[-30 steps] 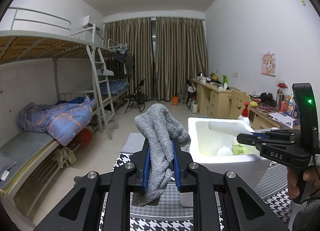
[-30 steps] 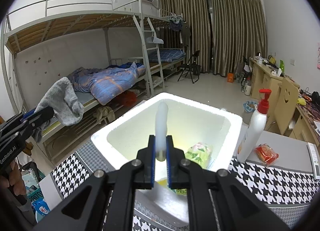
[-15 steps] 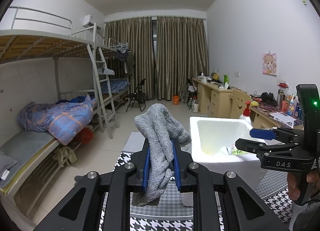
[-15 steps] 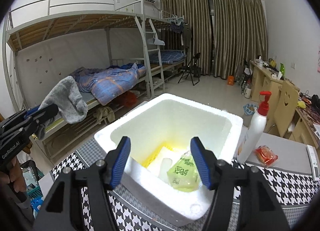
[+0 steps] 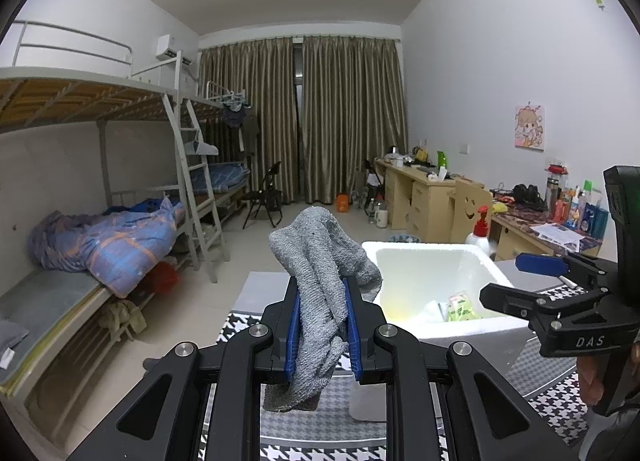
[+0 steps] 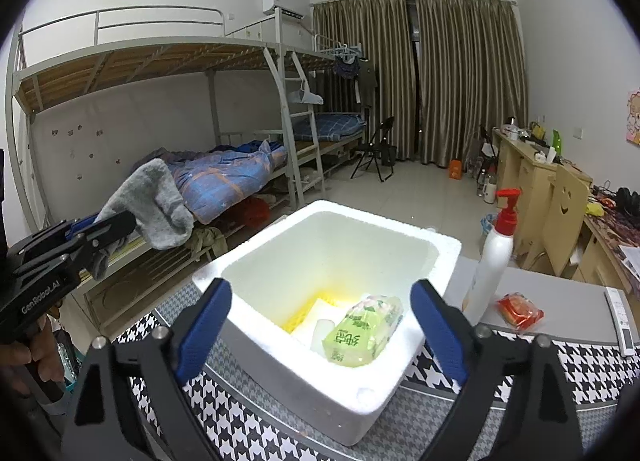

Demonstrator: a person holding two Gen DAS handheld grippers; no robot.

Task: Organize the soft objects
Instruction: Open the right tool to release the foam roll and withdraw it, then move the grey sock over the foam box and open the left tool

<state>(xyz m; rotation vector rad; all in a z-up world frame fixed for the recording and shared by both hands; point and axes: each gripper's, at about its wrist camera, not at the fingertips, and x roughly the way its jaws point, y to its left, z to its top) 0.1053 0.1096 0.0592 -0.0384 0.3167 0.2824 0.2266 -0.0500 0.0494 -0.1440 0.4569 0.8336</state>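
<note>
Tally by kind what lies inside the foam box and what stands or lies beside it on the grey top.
Inside the foam box:
Green tissue packs: 1
White soft pieces: 1
Yellow mesh items: 1
Beside it:
Pump bottles: 1
Red packets: 1
Remotes: 1
Total: 6

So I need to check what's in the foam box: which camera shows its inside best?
The right wrist view: it looks down into the foam box at the green packet. The left wrist view shows only a sliver of the inside.
</note>
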